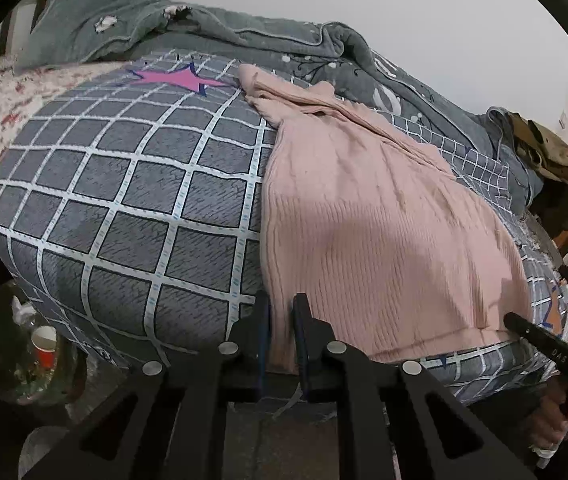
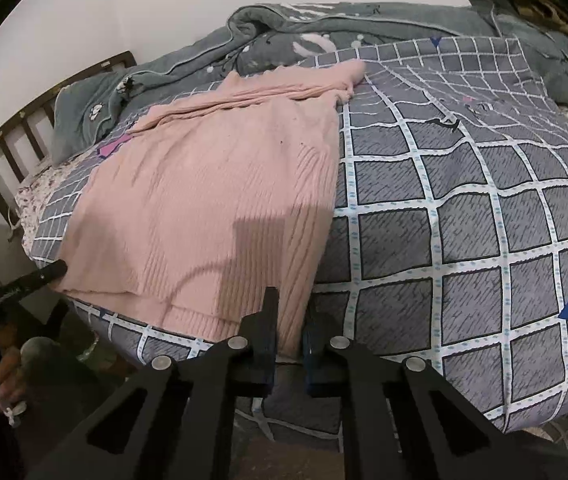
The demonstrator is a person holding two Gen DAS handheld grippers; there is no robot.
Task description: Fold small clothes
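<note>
Pink ribbed sweater (image 1: 363,216) lies flat, hem seemingly pinched by both grippers.

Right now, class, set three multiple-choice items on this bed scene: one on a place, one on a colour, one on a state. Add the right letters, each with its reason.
1. Where does the sweater lie?
A. On the checked bedcover
B. On the floor
C. Over the headboard

2. What colour is the sweater?
A. Green
B. Pink
C. White

3. How do the fingers of the left gripper and the right gripper stand?
A. Both wide open above the bed
B. One shut, one open
C. Each shut on the sweater's near hem

Answers:
1 A, as grey checks show on all sides of it.
2 B, as the ribbed knit is pale pink in both views.
3 C, as in each wrist view pink fabric is pinched between the two fingers at the near edge of the bed.
</note>
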